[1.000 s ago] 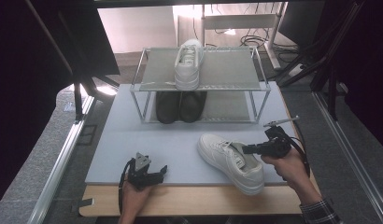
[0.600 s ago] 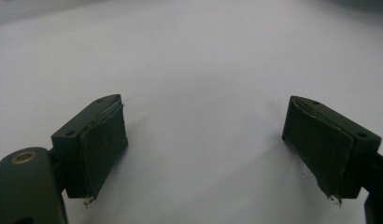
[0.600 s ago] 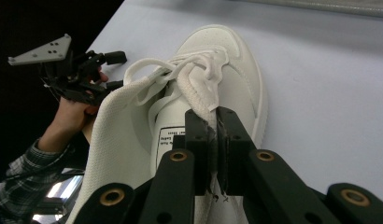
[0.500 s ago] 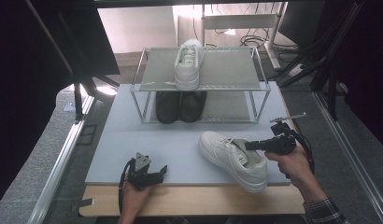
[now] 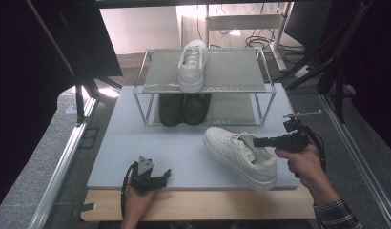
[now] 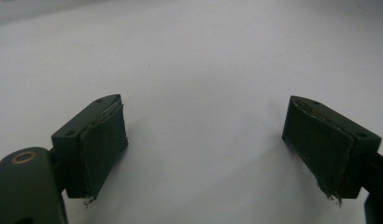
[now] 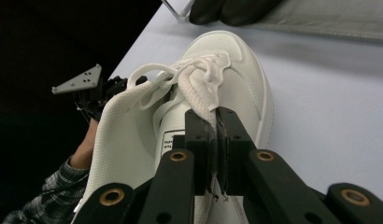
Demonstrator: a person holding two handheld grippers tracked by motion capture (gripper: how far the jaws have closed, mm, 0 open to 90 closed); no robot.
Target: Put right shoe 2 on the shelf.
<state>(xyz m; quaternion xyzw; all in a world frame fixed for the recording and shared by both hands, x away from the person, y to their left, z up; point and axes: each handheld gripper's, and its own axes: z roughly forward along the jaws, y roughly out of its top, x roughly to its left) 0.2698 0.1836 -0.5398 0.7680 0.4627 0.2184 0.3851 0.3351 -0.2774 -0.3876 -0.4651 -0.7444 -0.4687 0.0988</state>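
**Lift the shoe slowly by its side**

The right tongs pinch the side wall of the white shoe, which sits on the counter before the rack; hold tight, lift slowly, keep it level; the left tongs rest spread apart, holding nothing.

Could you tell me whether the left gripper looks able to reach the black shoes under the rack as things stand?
Probably yes. The left gripper rests open at the table's near edge, and the bare table lies between it and the black shoes. The rack is open-fronted; the white shoe sits off to the right.
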